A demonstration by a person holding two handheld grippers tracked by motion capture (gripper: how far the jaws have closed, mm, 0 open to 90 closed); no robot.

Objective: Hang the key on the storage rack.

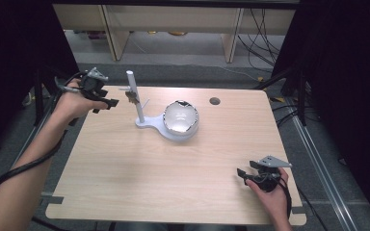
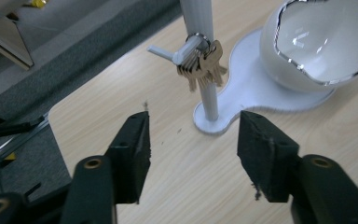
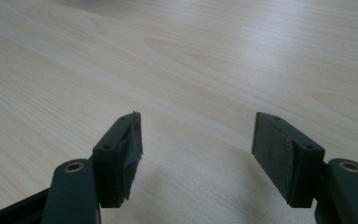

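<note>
a pale wood-grain table [image 1: 125, 183] with rounded corners carries a white plastic stand [image 1: 147, 122] near its far edge, left of centre: a flat lobed base, an upright round post and thin side pegs. a bunch of brass-coloured keys [image 2: 203, 65] hangs on a metal ring from one peg. a glossy white bowl [image 1: 180, 118] with a wavy silver rim sits on the base's wide lobe. the left gripper [image 2: 193, 140] hovers at the far left corner, jaws spread and empty, facing the keys. the right gripper [image 3: 198, 149] hovers near the near right corner, its matte black pads apart over bare wood.
</note>
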